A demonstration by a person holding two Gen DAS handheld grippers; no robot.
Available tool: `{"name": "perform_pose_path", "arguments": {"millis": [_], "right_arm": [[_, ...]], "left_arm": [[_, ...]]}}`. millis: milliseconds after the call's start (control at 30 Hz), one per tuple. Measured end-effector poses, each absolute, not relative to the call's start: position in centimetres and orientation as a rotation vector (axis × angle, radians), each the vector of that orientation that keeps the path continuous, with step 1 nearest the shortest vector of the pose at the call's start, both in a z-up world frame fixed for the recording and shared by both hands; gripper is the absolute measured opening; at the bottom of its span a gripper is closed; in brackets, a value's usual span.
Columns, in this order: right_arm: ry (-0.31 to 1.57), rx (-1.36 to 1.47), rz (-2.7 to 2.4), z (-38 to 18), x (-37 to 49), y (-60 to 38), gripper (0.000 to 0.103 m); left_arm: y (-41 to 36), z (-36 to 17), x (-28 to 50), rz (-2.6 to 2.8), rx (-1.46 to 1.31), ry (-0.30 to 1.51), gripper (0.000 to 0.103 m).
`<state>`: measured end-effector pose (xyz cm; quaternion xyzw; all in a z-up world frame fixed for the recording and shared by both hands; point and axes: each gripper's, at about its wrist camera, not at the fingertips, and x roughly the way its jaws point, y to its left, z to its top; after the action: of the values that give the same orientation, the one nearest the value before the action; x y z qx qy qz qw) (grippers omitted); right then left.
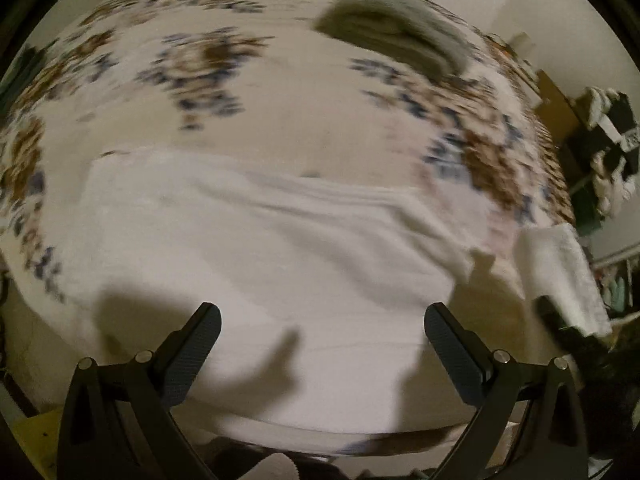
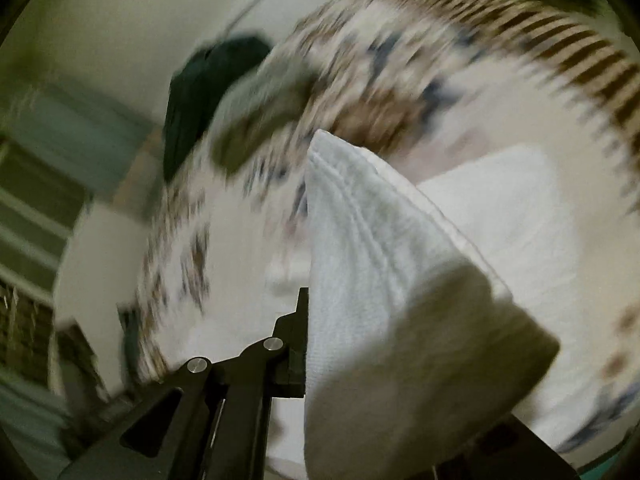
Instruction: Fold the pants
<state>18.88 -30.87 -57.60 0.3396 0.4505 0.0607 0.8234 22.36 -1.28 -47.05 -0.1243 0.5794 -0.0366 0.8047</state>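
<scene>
The white pants [image 1: 256, 264] lie spread flat on a floral bedspread [image 1: 208, 64]. My left gripper [image 1: 322, 344] hovers open just above their near part, holding nothing. My right gripper [image 2: 320, 344] is shut on a lifted end of the white pants [image 2: 360, 248], which drapes over its fingers and hides the right finger. In the left wrist view that lifted end [image 1: 560, 272] shows at the right edge with the right gripper [image 1: 560, 320] under it. Both views are blurred by motion.
A folded grey garment [image 1: 396, 32] lies at the far side of the bed, also in the right wrist view [image 2: 264, 96]. A dark green cloth [image 2: 208, 92] sits beyond it. Shelves with clutter [image 1: 608, 140] stand to the right of the bed.
</scene>
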Motion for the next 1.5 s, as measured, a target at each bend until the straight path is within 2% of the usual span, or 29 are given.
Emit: {"name": "perform_pose_path", "arguments": {"millis": [67, 167, 200, 233, 267, 300, 467, 500, 600, 800, 833, 867, 900, 933, 1067, 1200, 1333, 1367, 1400, 1433, 1467, 1500], "right_arm": [[1.040, 0.630, 0.171, -60.2, 19.6, -26.1, 0.008], [1.208, 0.518, 0.155, -64.5, 20.9, -20.4, 0.021], [1.243, 0.518, 0.161, -65.3, 21.0, -19.3, 0.037], [1.274, 0.517, 0.189, -65.6, 21.2, -18.2, 0.047], [1.295, 0.515, 0.248, -65.7, 21.0, -16.9, 0.052], [1.310, 0.505, 0.309, -65.2, 20.9, -15.8, 0.064], [1.308, 0.610, 0.308, -62.4, 19.7, -18.4, 0.065], [1.301, 0.616, 0.269, -61.7, 19.5, -19.4, 0.069], [1.289, 0.584, 0.123, -60.1, 18.5, -23.8, 0.075], [1.331, 0.573, -0.132, -60.0, 17.5, -32.6, 0.076], [1.340, 0.560, -0.160, -60.3, 17.2, -33.7, 0.076], [1.366, 0.531, -0.207, -61.0, 17.0, -34.5, 0.076], [1.381, 0.527, -0.236, -61.3, 16.8, -35.9, 0.076], [1.392, 0.540, -0.249, -62.0, 16.7, -36.6, 0.076], [1.455, 0.581, -0.273, -65.0, 16.4, -38.2, 0.076], [1.483, 0.571, -0.268, -67.1, 16.6, -38.0, 0.076], [1.490, 0.475, -0.283, -67.1, 18.2, -36.7, 0.076], [1.492, 0.438, -0.291, -66.8, 18.6, -36.4, 0.076], [1.488, 0.401, -0.295, -66.4, 18.8, -36.0, 0.084], [1.479, 0.379, -0.294, -65.9, 18.7, -35.8, 0.096], [1.471, 0.357, -0.290, -65.5, 18.9, -35.3, 0.099], [1.470, 0.332, -0.289, -65.2, 19.0, -34.8, 0.100]], "left_arm": [[0.4, -48.2, 22.5, -0.054, -0.267, 1.250, 0.103], [3.2, -49.4, 22.2, -0.026, -0.291, 1.259, 0.103], [3.9, -49.6, 22.2, -0.016, -0.298, 1.259, 0.103], [4.6, -49.7, 22.3, -0.007, -0.307, 1.256, 0.103], [5.4, -49.7, 22.1, -0.001, -0.318, 1.254, 0.103], [5.9, -49.7, 22.1, 0.002, -0.328, 1.252, 0.103], [5.5, -49.7, 23.2, -0.069, -0.375, 1.251, 0.103], [4.8, -49.8, 23.5, -0.098, -0.377, 1.253, 0.103], [2.0, -50.6, 24.5, -0.164, -0.362, 1.278, 0.103], [-5.1, -53.9, 26.0, -0.307, -0.235, 1.334, 0.101], [-5.8, -54.5, 26.1, -0.328, -0.222, 1.343, 0.084], [-6.2, -54.9, 26.2, -0.345, -0.222, 1.348, 0.052], [-6.3, -55.3, 26.2, -0.349, -0.213, 1.356, 0.030], [-6.1, -55.5, 26.2, -0.346, -0.207, 1.361, 0.015], [-3.5, -54.3, 25.6, -0.372, -0.347, 1.362, 0.010], [-2.5, -55.7, 25.5, -0.337, -0.357, 1.395, 0.011], [-2.9, -56.0, 25.9, -0.314, -0.352, 1.416, 0.019], [-3.1, -55.8, 25.7, -0.301, -0.345, 1.420, 0.026], [-3.1, -55.4, 25.6, -0.292, -0.341, 1.419, 0.031], [-3.1, -55.1, 25.5, -0.290, -0.347, 1.409, 0.048], [-3.1, -54.8, 25.3, -0.296, -0.361, 1.397, 0.073], [-3.1, -54.5, 25.2, -0.298, -0.367, 1.390, 0.083]]}}
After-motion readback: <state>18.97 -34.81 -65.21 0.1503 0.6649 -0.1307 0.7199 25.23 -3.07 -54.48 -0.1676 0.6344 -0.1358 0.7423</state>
